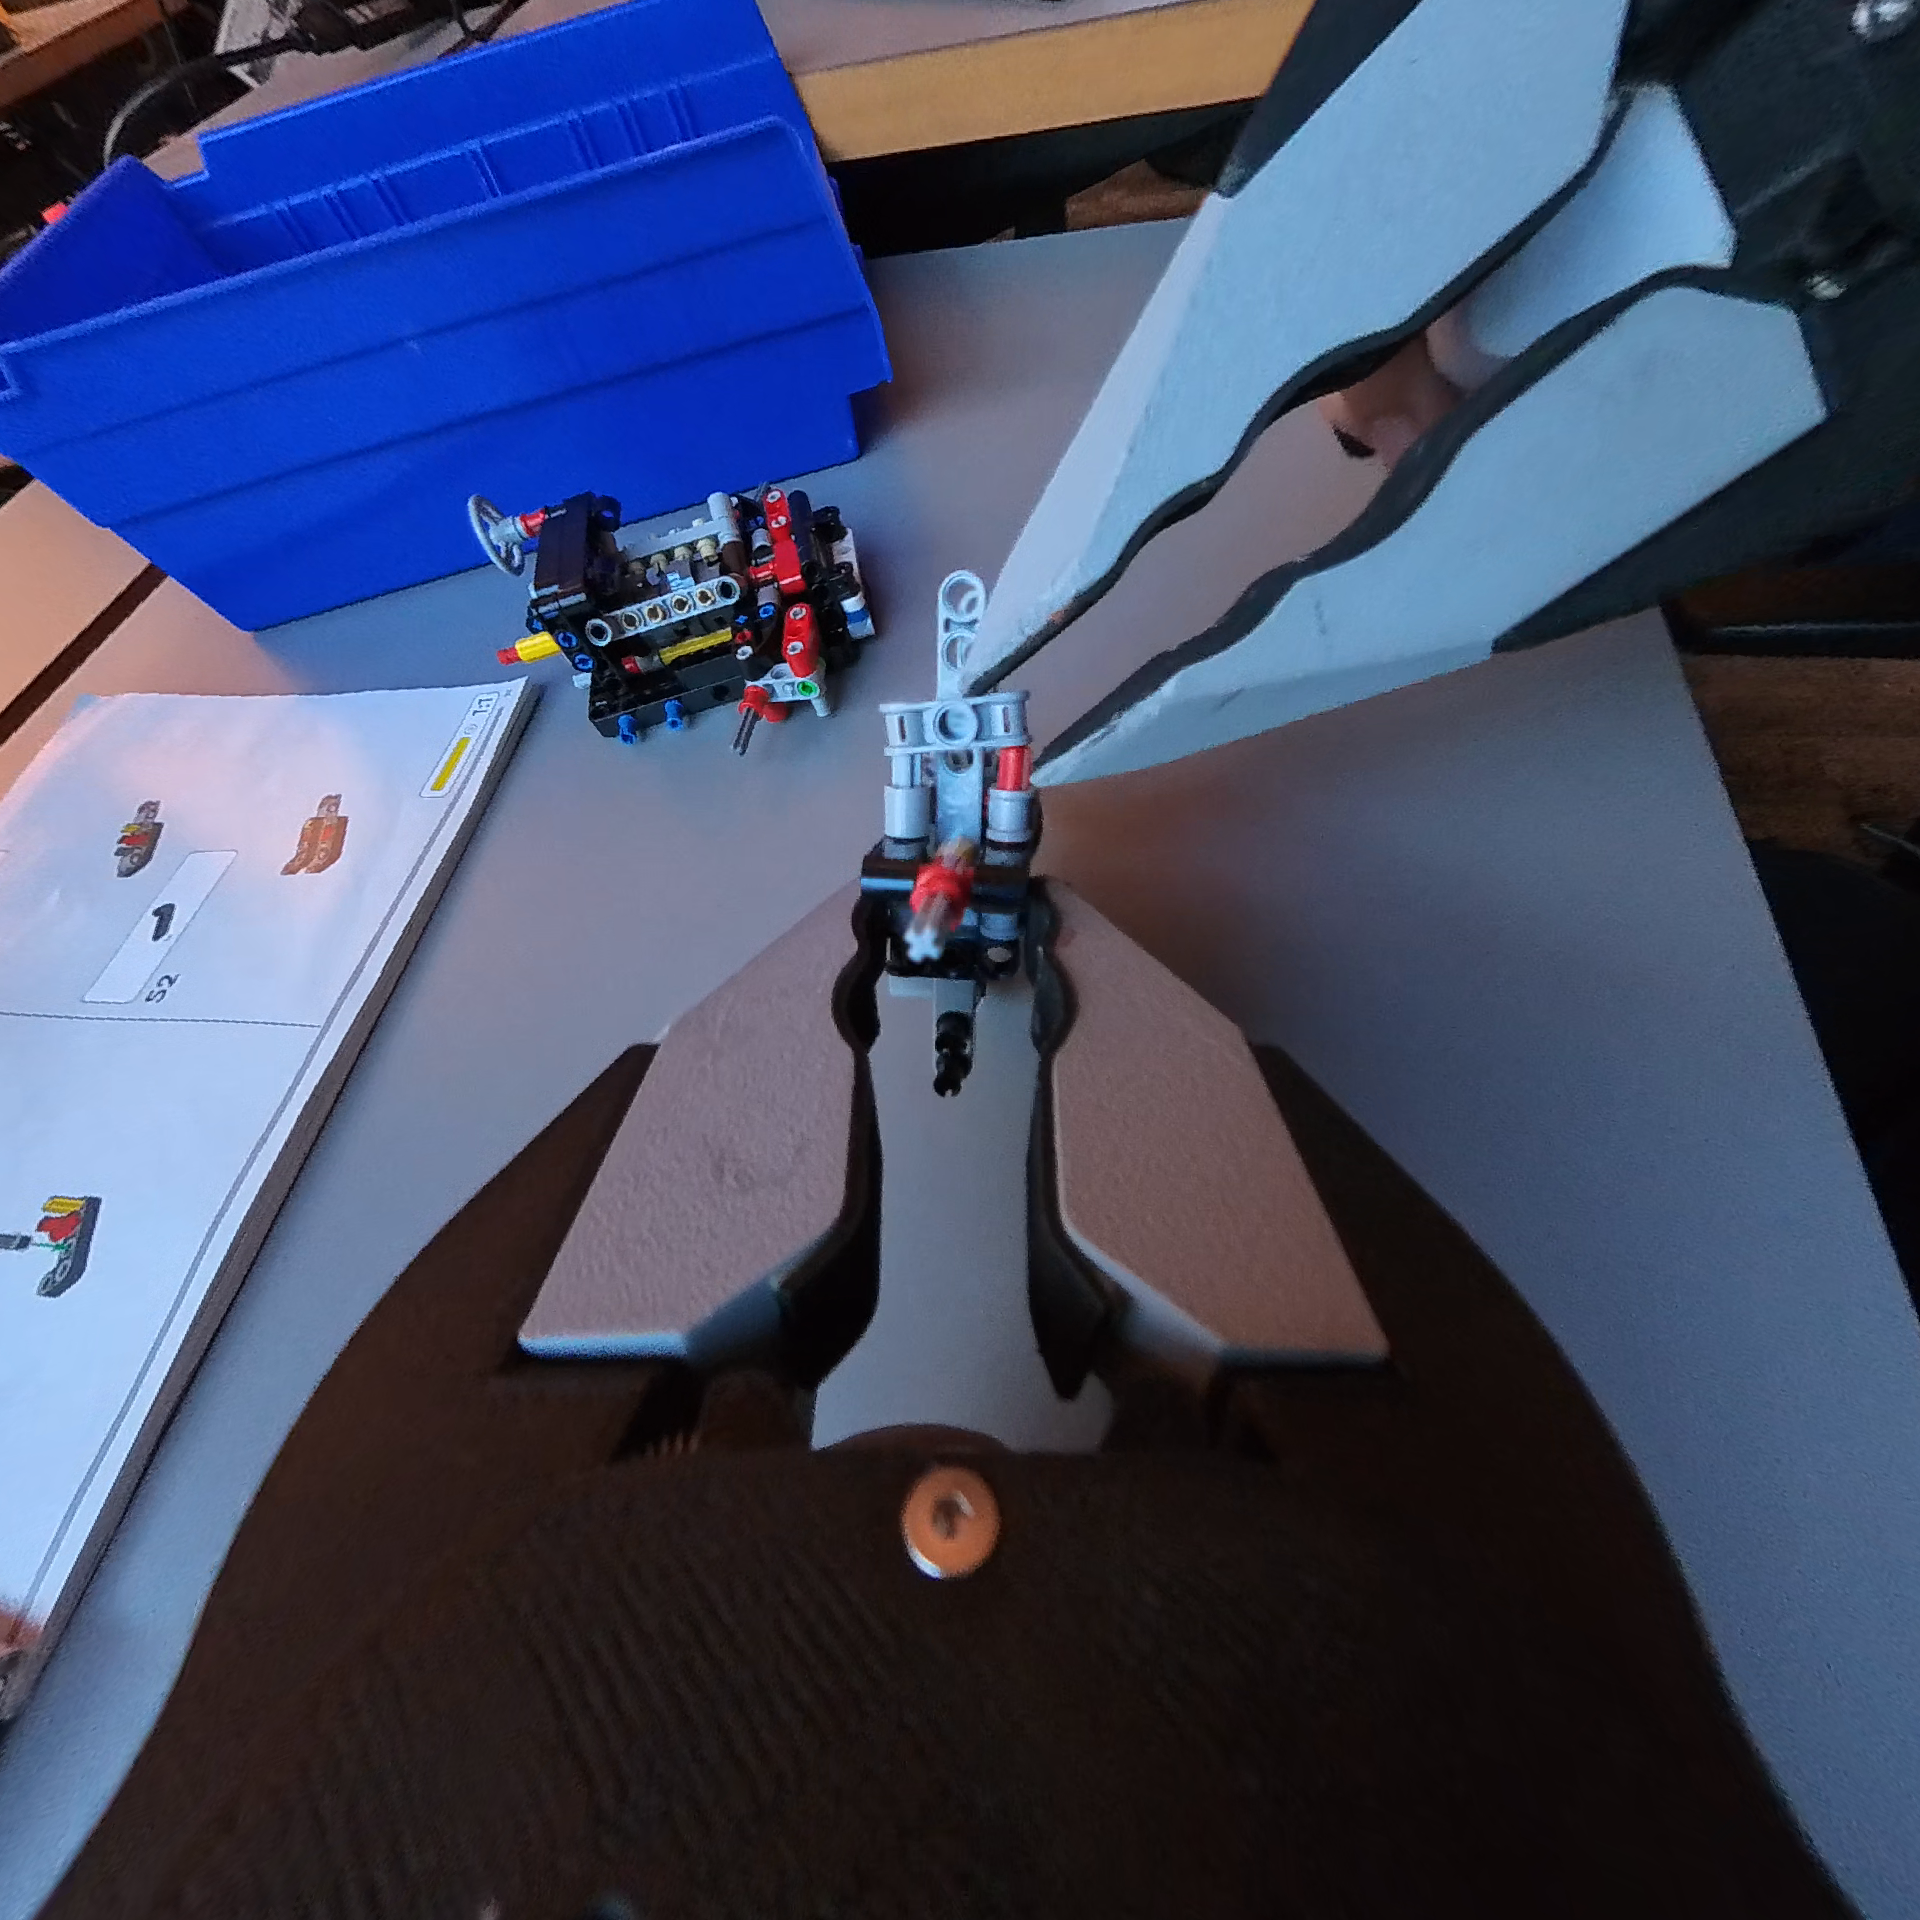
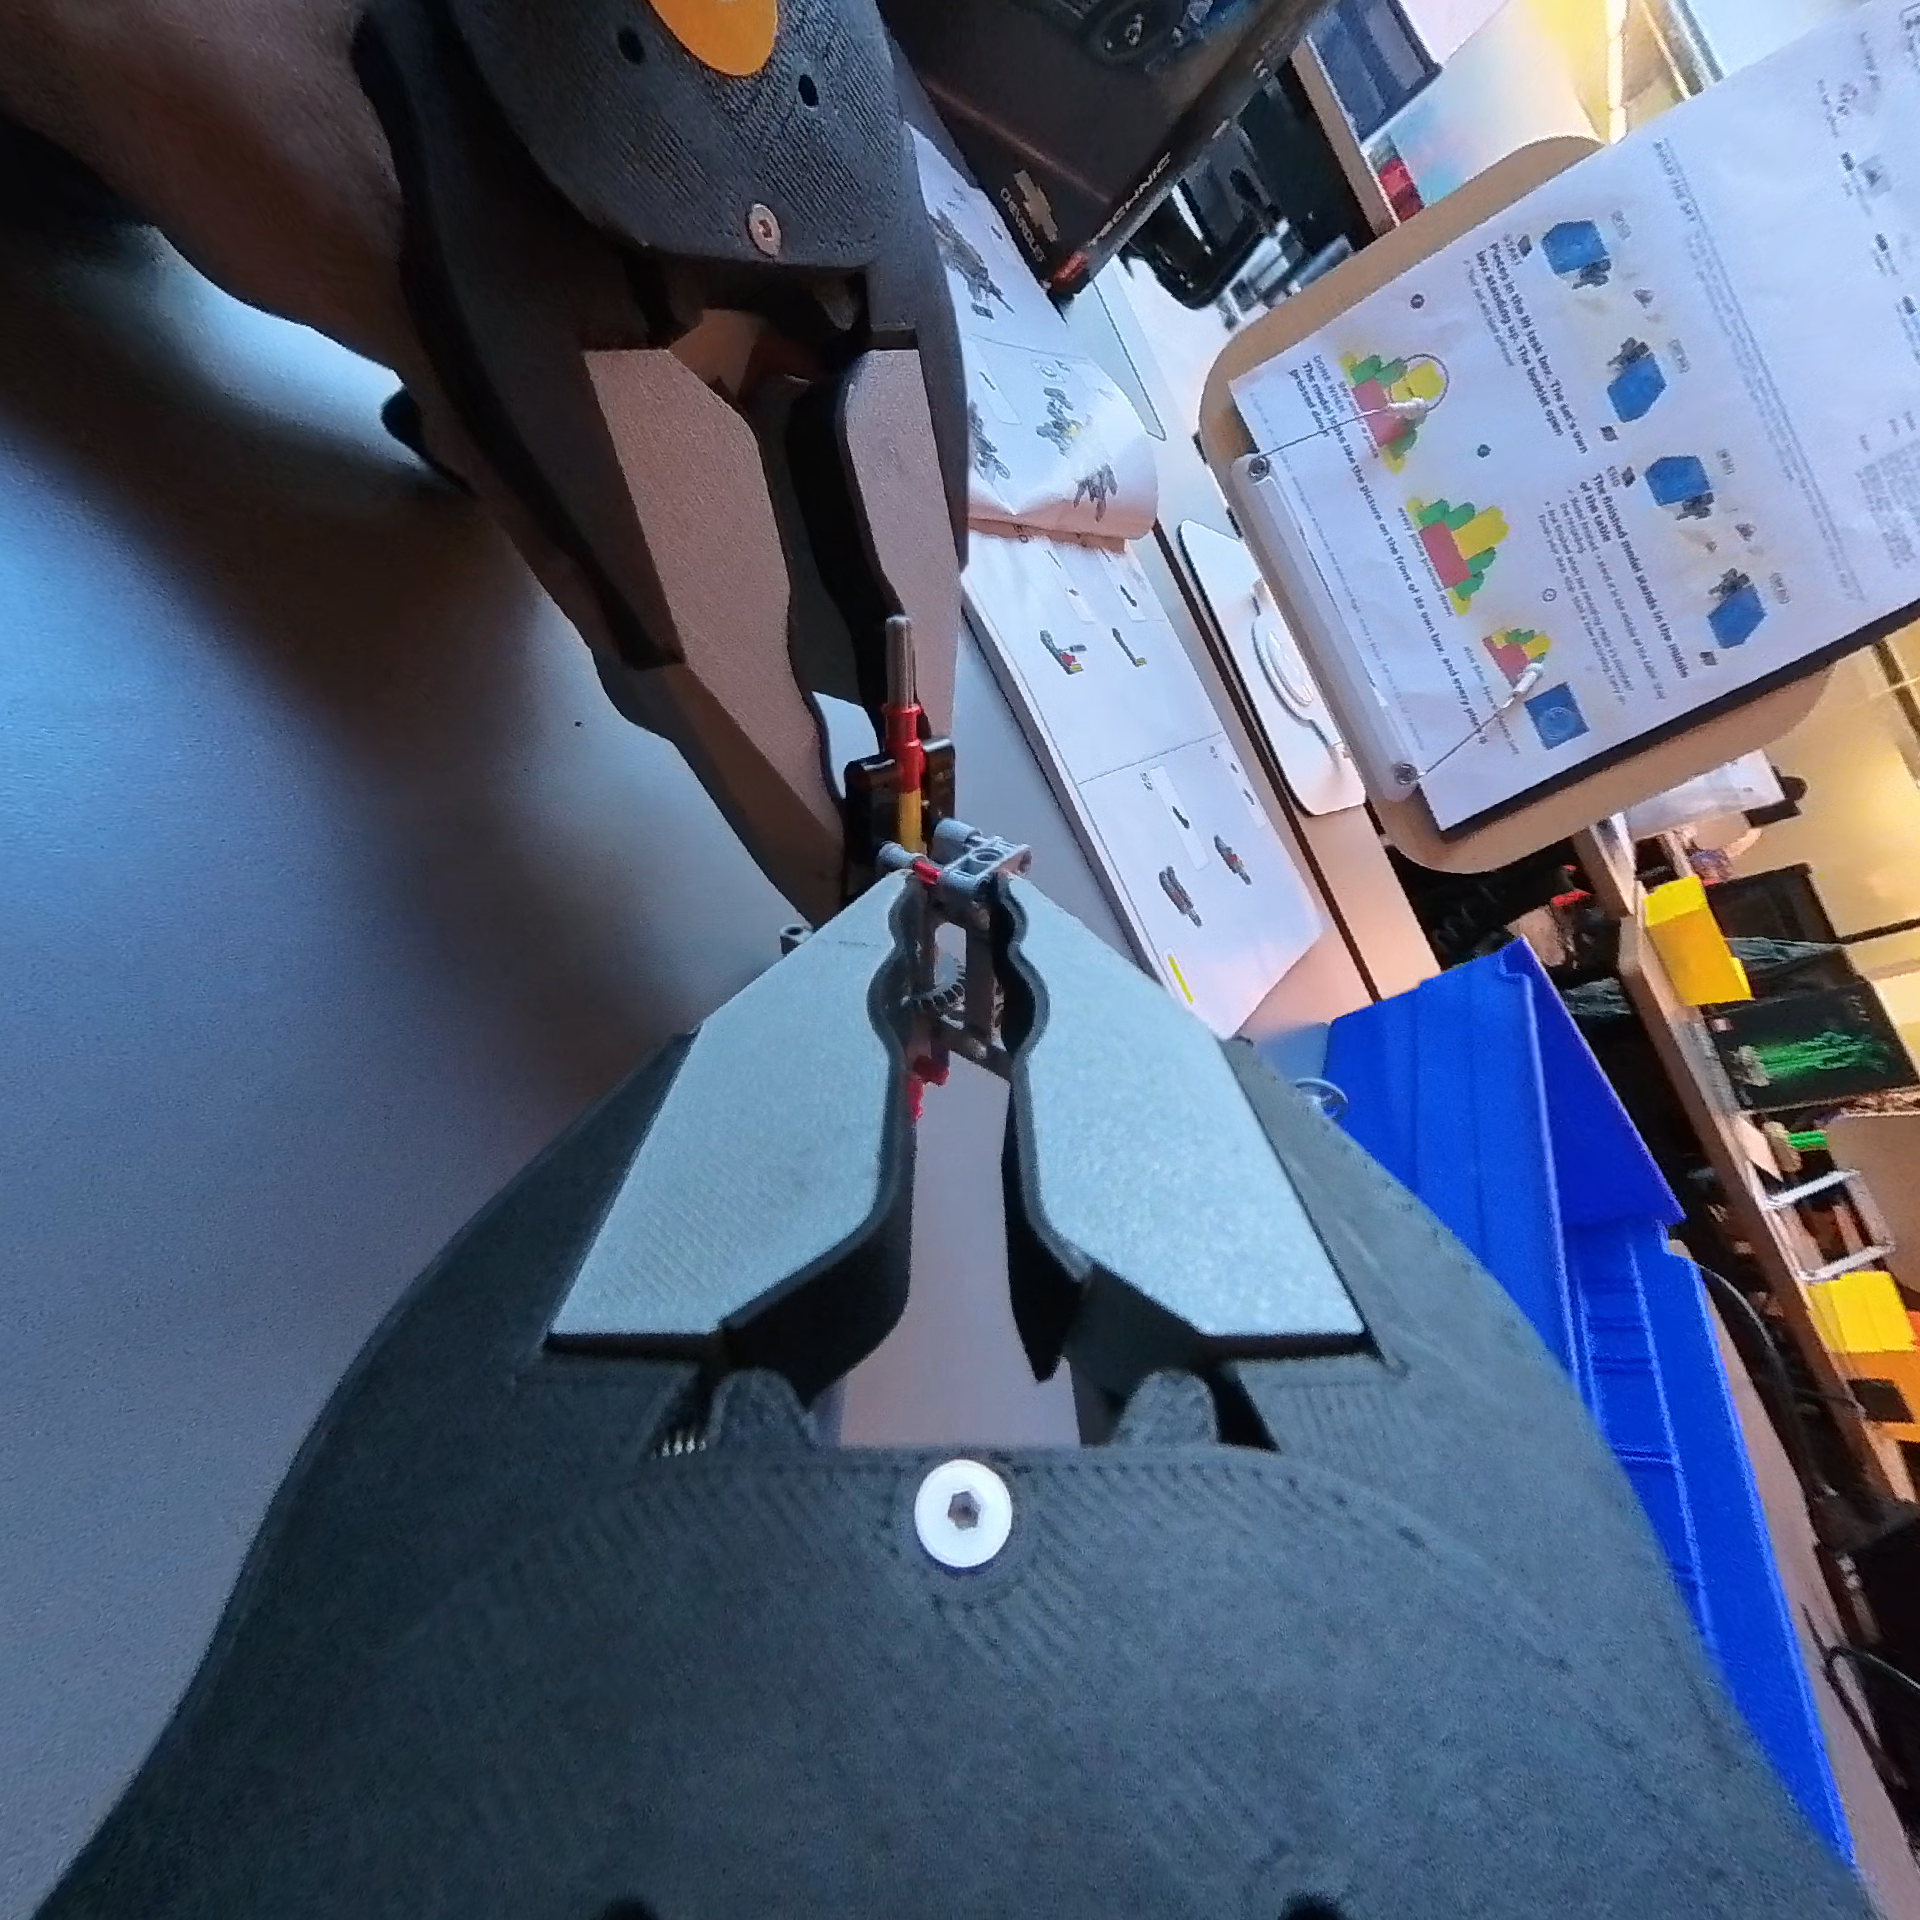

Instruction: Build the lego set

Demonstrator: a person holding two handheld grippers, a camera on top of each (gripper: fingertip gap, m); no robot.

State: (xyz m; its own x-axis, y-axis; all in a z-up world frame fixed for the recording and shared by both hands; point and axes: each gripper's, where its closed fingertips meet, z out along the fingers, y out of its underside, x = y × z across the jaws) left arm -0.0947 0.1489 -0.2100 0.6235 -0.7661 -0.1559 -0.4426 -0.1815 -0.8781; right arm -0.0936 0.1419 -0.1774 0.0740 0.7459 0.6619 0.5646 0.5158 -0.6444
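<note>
Two handheld grippers meet on one small brick sub-assembly, held off a grey table.

Left wrist view:
- Left gripper [image 1: 951, 925], entering from 6 o'clock: pads pressed on either side of the black frame at the base of the sub-assembly [image 1: 951, 831]. A red-collared axle points toward the camera; a black pin hangs beneath the frame.
- Right gripper [image 1: 1003, 727], entering from 2 o'clock: its tips reach the grey upper end of the same sub-assembly, beside a red peg and a pale upright beam. Whether the pads press cannot be told from this side.
- Larger brick model [image 1: 691, 613], black, red and grey with a small grey wheel, at 11 o'clock of the sub-assembly, standing on the table [image 1: 1351, 1039], well apart from both grippers.
- Blue bin [image 1: 436, 343], at 11 o'clock, behind the model.
- Instruction booklet [image 1: 239, 987], open, at 9 o'clock.

Right wrist view:
- Right gripper [image 2: 951, 935]: jaws nearly together, pinching the grey part of the sub-assembly [image 2: 951, 883]; a small gear and red pin show between the pads.
- Left gripper [image 2: 883, 790], reaching in from 11 o'clock, clamping the black frame; the red and yellow axle runs toward 12 o'clock.
- Booklet at 1 o'clock; blue bin at 3 to 4 o'clock.
- Printed sheet on a board [image 2: 1621, 436], at 2 o'clock.
</note>
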